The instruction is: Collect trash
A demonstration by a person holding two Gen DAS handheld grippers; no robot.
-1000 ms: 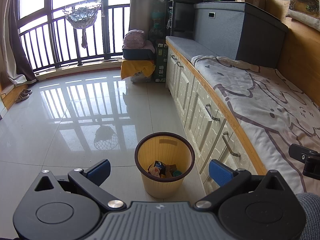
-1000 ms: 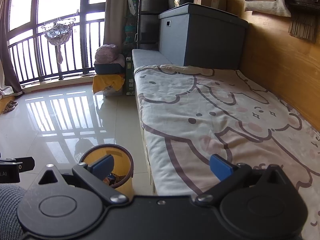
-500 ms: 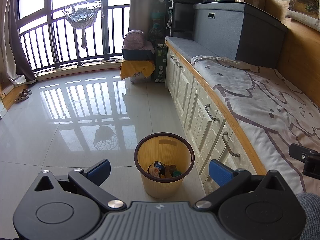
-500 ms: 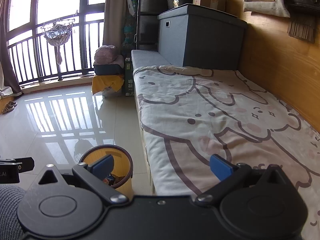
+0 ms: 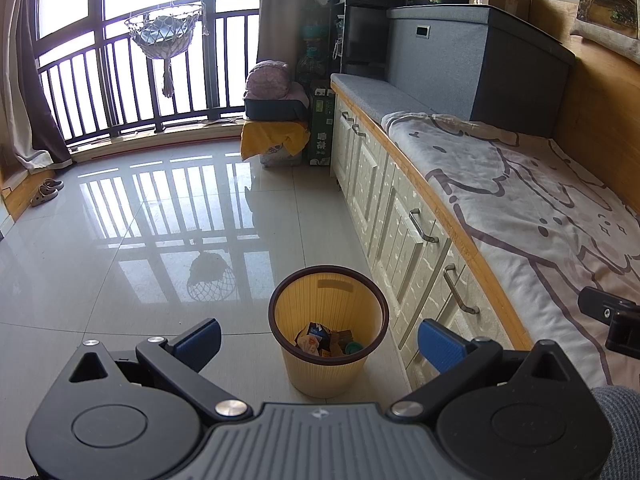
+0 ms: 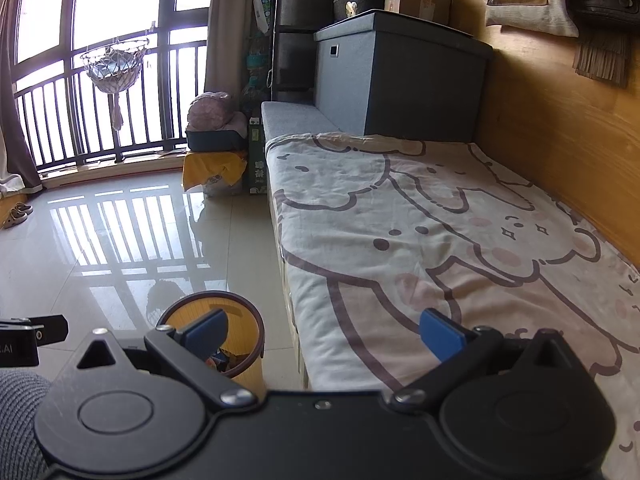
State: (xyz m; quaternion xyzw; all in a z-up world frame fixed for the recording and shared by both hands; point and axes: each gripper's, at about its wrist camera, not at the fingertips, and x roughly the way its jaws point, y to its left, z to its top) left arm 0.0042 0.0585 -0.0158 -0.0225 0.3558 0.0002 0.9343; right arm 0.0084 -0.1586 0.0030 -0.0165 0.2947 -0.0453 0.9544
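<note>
A yellow waste bin (image 5: 328,368) with a dark brown rim stands on the tiled floor beside the bed drawers. Crumpled wrappers and scraps (image 5: 326,340) lie in its bottom. My left gripper (image 5: 320,342) is open and empty, held above and just in front of the bin. My right gripper (image 6: 324,334) is open and empty, over the edge of the bed. The bin also shows in the right wrist view (image 6: 248,364), partly hidden behind the gripper's left finger (image 6: 206,330). No loose trash shows on the bed or floor.
A bed with a cartoon-print sheet (image 6: 440,240) runs along the wooden wall, with white drawers (image 5: 404,236) under it. A grey storage box (image 5: 472,60) stands at its far end. A covered stool with a bag (image 5: 274,136) and slippers (image 5: 46,192) sit near the balcony railing.
</note>
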